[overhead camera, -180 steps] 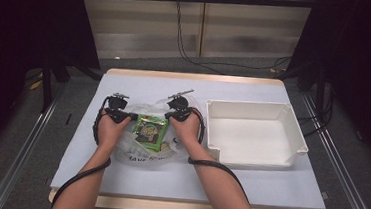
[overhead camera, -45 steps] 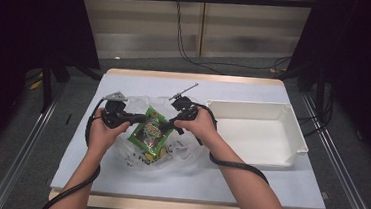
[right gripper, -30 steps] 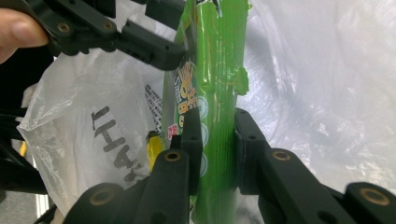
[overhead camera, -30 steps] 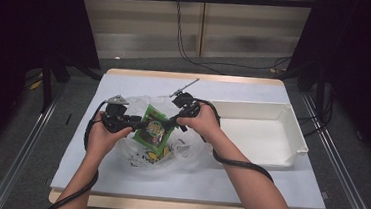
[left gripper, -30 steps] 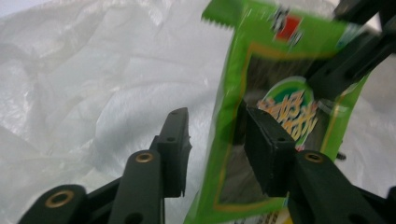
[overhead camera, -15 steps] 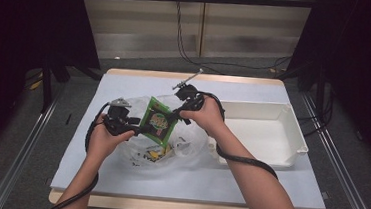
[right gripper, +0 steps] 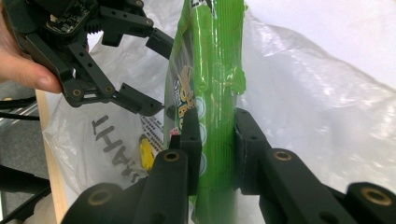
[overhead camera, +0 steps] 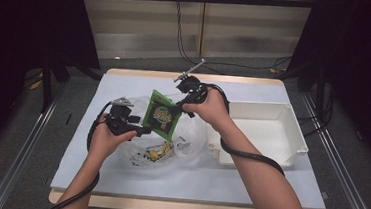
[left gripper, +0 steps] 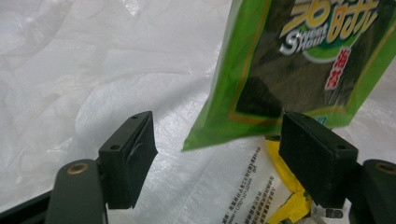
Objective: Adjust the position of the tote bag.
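Jaws of the right gripper (right gripper: 212, 140) pinch a green snack pouch (right gripper: 208, 93) flat between their black pads, gripping it by its crimped edge. In the high view that gripper (overhead camera: 179, 104) holds the pouch (overhead camera: 160, 115) tilted in the air above a clear plastic bag (overhead camera: 170, 143), near the middle of the table (overhead camera: 125, 79); the right hand (overhead camera: 213, 109) is raised, wrist bent, forearm running back to the near edge. The left gripper (left gripper: 215, 140) has just been opening: its jaws stand wide, the pouch's lower corner (left gripper: 261, 116) hanging between them with neither pad pressing on it. In the high view the left hand (overhead camera: 104, 141) holds its gripper (overhead camera: 144, 130) level, pointing at the pouch's lower edge. The left gripper view brings out glossy foil print with "Sweet Sour" lettering, and a yellow packet (left gripper: 285, 196) inside the crinkled, printed bag (left gripper: 93, 70). Only from above can the white rectangular tray (overhead camera: 296, 138) be seen, by the table's right edge.
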Demonstrator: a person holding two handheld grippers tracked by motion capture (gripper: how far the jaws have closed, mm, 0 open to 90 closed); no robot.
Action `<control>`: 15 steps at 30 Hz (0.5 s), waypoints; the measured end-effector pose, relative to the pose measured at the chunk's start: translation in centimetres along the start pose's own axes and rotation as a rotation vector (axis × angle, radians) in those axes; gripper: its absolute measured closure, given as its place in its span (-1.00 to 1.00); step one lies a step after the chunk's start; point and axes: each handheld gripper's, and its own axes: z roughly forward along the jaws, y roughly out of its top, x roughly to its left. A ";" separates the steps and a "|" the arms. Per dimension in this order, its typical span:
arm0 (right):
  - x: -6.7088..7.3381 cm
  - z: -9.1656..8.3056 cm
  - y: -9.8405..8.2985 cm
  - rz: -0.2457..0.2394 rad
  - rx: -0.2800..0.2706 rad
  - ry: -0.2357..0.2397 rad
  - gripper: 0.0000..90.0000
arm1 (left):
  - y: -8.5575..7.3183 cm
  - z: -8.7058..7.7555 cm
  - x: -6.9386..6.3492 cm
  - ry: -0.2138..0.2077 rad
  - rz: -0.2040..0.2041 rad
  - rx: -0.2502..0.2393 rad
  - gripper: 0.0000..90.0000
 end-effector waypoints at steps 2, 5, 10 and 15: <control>-0.2 -0.4 0.0 0.001 -0.002 -0.003 0.71 | 0.0 0.1 0.0 -0.001 0.006 0.001 -0.43; -0.4 -1.0 0.0 -0.002 -0.001 -0.011 0.71 | 0.0 0.1 0.0 -0.003 0.008 0.006 -0.46; -0.6 -1.5 0.2 -0.013 0.004 -0.019 0.71 | -0.3 0.0 0.3 0.005 0.002 -0.006 -0.49; -0.5 -2.0 0.6 -0.031 0.009 -0.024 0.71 | -0.3 0.0 0.3 0.006 0.004 -0.001 -0.49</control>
